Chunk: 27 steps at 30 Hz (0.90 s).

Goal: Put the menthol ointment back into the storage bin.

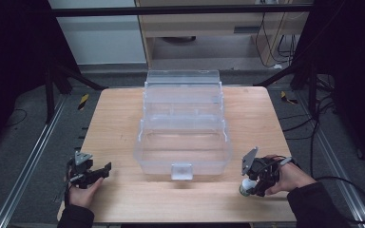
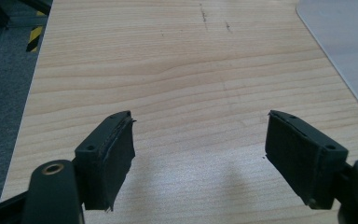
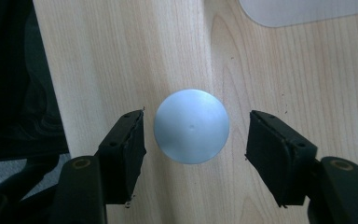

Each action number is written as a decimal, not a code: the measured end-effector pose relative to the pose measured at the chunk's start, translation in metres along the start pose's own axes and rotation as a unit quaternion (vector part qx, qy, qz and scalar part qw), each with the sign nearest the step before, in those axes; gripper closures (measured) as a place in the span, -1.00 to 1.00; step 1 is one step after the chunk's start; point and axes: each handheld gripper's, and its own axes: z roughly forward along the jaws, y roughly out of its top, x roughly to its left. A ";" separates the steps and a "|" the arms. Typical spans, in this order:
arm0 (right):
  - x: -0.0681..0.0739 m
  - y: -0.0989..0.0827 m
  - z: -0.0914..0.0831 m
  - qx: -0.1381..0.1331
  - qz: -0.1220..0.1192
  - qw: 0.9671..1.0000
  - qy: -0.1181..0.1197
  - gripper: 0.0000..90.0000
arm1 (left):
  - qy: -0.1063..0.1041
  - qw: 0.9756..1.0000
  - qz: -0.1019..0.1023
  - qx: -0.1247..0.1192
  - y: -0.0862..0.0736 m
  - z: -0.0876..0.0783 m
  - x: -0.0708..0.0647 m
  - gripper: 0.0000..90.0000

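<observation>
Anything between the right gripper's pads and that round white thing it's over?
No. In the right gripper view the round white object sits between the right gripper pads with only bare table in the gaps.

The clear plastic box (image 1: 183, 128) fills the middle of the desk (image 1: 119, 118), from the far edge to near the front, blocking any straight crossing there. Bare wood lies open on both its sides and along the front strip. By the right gripper (image 1: 253, 186), a white bulb (image 3: 191, 126) stands between the jaws, with narrow gaps either side.
</observation>
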 end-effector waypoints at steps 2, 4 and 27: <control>0.001 0.001 0.004 0.006 0.000 1.000 0.002 -0.14 | 0.000 1.000 0.000 0.000 0.000 0.000 0.000 -0.49; 0.001 0.002 0.006 0.010 -0.005 1.000 0.004 -0.12 | 0.000 1.000 0.000 -0.001 0.000 0.000 0.000 -0.49; -0.002 0.010 0.019 0.044 -0.002 0.999 0.019 0.11 | 0.002 1.000 0.001 0.003 0.000 0.000 0.000 -0.48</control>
